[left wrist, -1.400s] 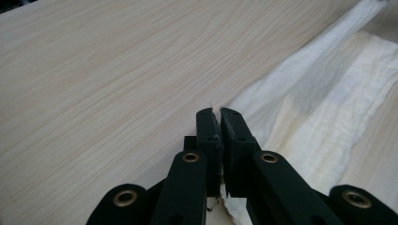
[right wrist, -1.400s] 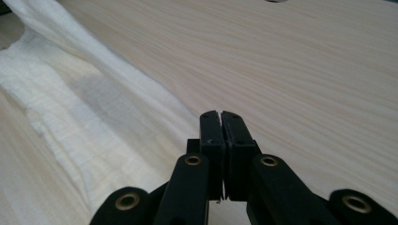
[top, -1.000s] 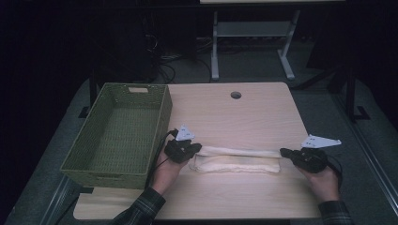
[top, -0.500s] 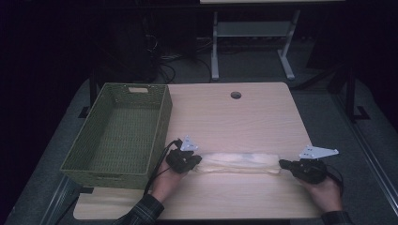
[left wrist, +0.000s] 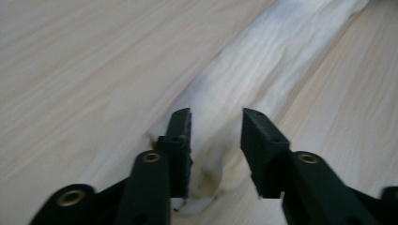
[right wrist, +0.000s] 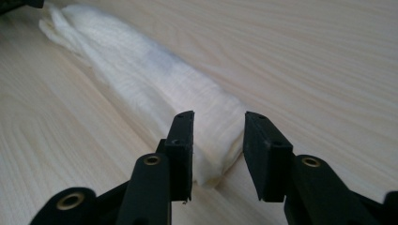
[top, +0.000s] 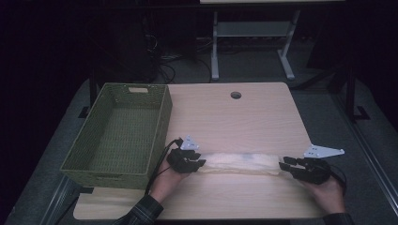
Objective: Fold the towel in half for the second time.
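Observation:
A cream cloth (top: 241, 162), folded into a long narrow strip, lies flat across the near part of the wooden table (top: 234, 122). My left gripper (top: 201, 162) is at the strip's left end and my right gripper (top: 283, 164) at its right end. In the left gripper view the left gripper (left wrist: 216, 117) is open, its jaws astride the stained end of the cloth (left wrist: 263, 61). In the right gripper view the right gripper (right wrist: 218, 119) is open too, with the other end of the cloth (right wrist: 155, 79) in the gap between its jaws.
A green woven basket (top: 162, 122) stands on the table's left side, its near right corner close to my left hand. A round cable hole (top: 235, 95) sits at the table's far middle. Desk legs and cables stand on the floor beyond.
A second ago both grippers held a cloth edge stretched between them above the strip. That edge now lies on the strip, the grippers have moved nearer the person, and their jaws stand open.

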Available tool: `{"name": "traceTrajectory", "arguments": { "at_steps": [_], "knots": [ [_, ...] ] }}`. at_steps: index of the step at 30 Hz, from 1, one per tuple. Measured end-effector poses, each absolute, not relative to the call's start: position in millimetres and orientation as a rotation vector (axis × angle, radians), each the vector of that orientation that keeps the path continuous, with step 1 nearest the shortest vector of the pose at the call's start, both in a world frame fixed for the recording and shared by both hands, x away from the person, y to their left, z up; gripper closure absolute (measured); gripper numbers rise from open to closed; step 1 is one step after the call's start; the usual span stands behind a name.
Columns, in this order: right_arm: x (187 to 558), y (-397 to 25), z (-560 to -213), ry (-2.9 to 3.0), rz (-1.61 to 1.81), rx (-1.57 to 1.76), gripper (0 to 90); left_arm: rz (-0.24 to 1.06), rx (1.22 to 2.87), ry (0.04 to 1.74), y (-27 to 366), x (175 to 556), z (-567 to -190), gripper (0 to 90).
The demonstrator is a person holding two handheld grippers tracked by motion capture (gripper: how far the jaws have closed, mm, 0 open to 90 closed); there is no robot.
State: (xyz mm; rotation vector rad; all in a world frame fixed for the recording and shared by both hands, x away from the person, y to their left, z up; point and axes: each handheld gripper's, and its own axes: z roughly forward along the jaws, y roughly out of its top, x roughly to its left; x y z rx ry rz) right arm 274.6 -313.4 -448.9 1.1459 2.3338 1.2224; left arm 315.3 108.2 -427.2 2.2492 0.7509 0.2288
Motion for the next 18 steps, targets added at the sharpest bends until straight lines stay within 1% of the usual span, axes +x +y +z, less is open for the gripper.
{"name": "traceTrajectory", "arguments": {
  "at_steps": [4, 8, 18],
  "knots": [
    [280, -314, -445, 2.309, 1.227, 1.146, 59.3, 0.193, 2.224, 0.707, 103, 324, -421, 51.5],
    [289, -310, -445, 2.308, 1.200, 1.142, 59.0, 0.178, 2.233, 0.657, 91, 336, -419, 44.9],
    [312, -303, -457, 2.312, 1.147, 1.173, 63.8, 0.116, 2.289, 0.551, 60, 365, -432, 44.0]
  ]
}}
